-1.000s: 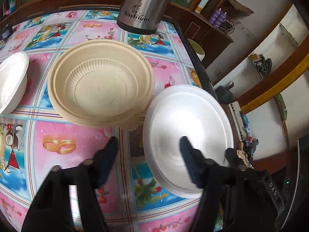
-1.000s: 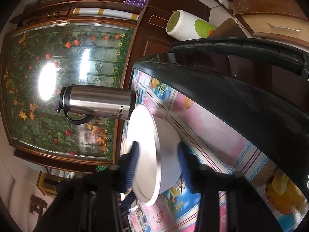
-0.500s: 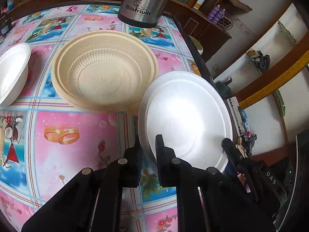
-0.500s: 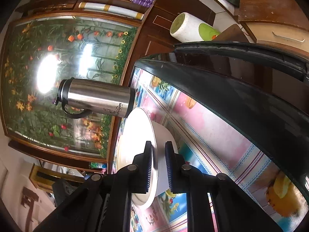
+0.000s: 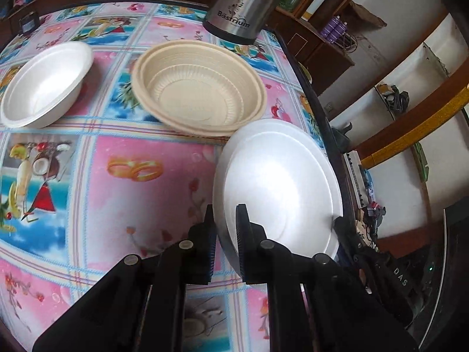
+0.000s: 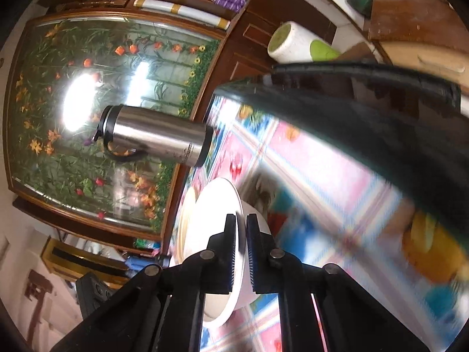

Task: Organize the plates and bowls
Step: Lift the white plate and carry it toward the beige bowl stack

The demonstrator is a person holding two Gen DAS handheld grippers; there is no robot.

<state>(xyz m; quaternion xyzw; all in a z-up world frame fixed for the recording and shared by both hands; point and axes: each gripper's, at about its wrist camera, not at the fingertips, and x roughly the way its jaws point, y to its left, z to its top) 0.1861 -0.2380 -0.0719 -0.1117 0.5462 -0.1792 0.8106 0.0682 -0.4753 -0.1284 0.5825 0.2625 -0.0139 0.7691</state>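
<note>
The left tool [image 5: 224, 234] and right tool [image 6: 241, 252] each clamp the white bowl [image 5: 278, 187] rim from opposite sides, sharing its load at the bench's [image 5: 140, 193] four-o'clock edge, near the beige bowls [image 5: 199, 88].

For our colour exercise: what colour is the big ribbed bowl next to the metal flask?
Beige, a pale tan. The ribbed bowl shows best in the left wrist view.

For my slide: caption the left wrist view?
Left gripper shut on white foam bowl rim beside beige bowls.
</note>
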